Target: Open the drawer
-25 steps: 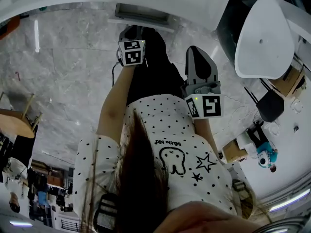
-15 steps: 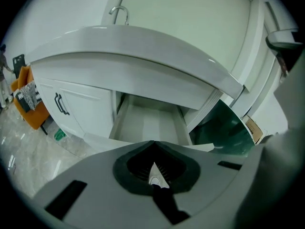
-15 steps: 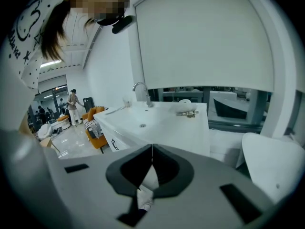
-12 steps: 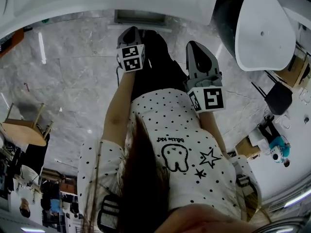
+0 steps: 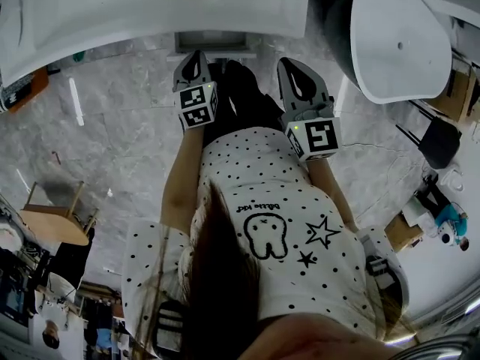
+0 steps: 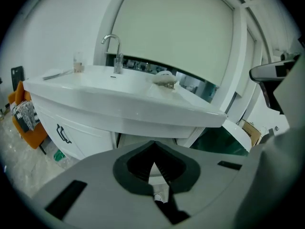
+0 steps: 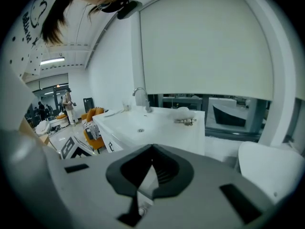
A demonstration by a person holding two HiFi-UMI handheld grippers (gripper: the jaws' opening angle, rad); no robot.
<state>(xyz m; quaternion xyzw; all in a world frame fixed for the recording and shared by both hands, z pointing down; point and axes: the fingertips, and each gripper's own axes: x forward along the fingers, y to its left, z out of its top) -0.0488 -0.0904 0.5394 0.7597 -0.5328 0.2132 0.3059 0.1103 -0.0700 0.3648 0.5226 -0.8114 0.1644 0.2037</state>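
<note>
The left gripper [image 6: 153, 143] had its fingers [image 6: 120, 168] closed tip to tip, with nothing held between them. The right gripper [image 7: 152, 148] also showed its fingers [image 7: 114, 173] meeting at the tips and empty. Both were held in the air, touching nothing.

Ahead of them stood a white washbasin surface [image 6: 119, 87] with a curved chrome tap [image 6: 112, 46]. Under it was a white vanity cabinet [image 6: 88, 137]. Its front panel, with a black bar handle [image 6: 63, 133], lay shut and well apart from both grippers. Whether that panel was the drawer could not be told.

The left gripper's grey body hid the lower and middle cabinet. In the head view only the surface's rim [image 5: 150, 21] showed, cut off at the top, and a white polka-dot shirt [image 5: 277, 223] covered the person's hands.
</note>
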